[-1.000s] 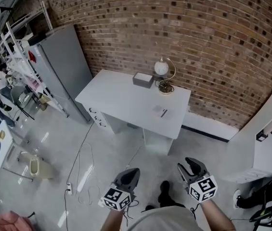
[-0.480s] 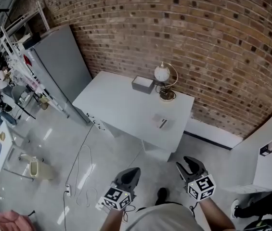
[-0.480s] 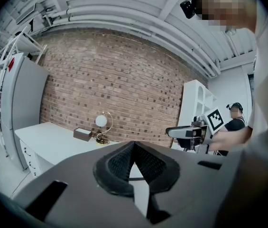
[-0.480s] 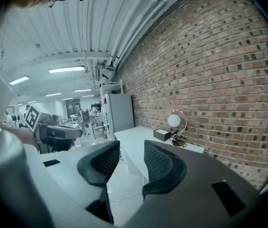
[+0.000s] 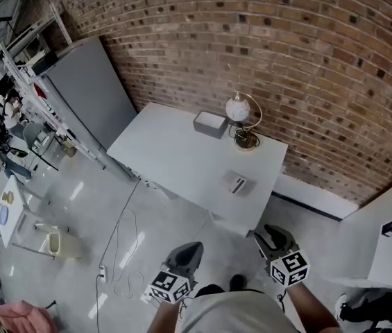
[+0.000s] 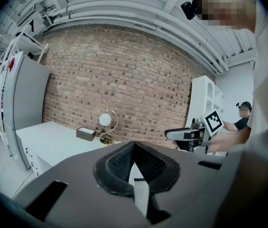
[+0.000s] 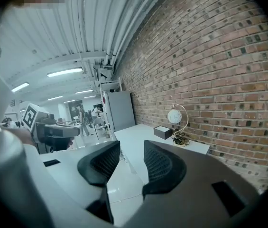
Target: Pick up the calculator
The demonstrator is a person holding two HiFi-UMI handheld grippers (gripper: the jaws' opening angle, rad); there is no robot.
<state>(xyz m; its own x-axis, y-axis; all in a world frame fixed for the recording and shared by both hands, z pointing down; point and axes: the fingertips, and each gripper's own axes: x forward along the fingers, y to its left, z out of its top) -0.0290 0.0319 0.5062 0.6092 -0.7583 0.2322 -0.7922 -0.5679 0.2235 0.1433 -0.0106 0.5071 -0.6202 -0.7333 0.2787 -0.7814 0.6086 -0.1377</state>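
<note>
So the left tool [image 5: 184, 257] has its jaws pinched together on nothing and the right tool [image 5: 273, 240] has them spread wide and empty, both out over the floor and well short of the white bench [image 5: 175, 158]. The small flat grey calculator [image 5: 235, 182] lies near the bench's front right edge, ahead of both tools and a touch nearer the right one; its long axis seems to point toward the red brick wall [image 5: 307, 54], but it's too tiny to be sure. Versus a second ago, bench and calculator sit closer to both tools, jaws unchanged.
</note>
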